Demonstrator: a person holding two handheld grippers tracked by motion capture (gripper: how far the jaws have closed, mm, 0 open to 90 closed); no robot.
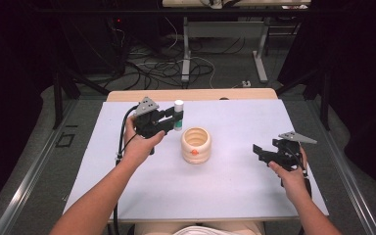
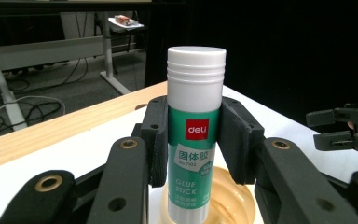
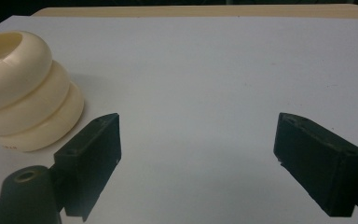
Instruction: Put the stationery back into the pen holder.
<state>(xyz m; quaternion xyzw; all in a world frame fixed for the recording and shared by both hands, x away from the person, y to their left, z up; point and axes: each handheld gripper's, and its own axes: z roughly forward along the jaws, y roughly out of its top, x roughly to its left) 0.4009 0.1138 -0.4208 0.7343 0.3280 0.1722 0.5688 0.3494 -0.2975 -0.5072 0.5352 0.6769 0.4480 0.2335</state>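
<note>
Left gripper [image 1: 172, 120]: jaws clenched on an upright glue stick [image 1: 178, 115], held above the white tabletop [image 1: 235, 186] just beside the far-left rim of the cream ribbed cup [image 1: 196, 145]. Right gripper [image 1: 264, 152]: jaws released, nothing between them, well apart from the cup on its right.

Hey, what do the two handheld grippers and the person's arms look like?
Both the left gripper and right gripper are black, with two flat-padded jaws, brass-ringed pivot holes and a grey three-cornered plate on top. A black cable trails from the left gripper. The forearms are bare, without sleeves.
</note>
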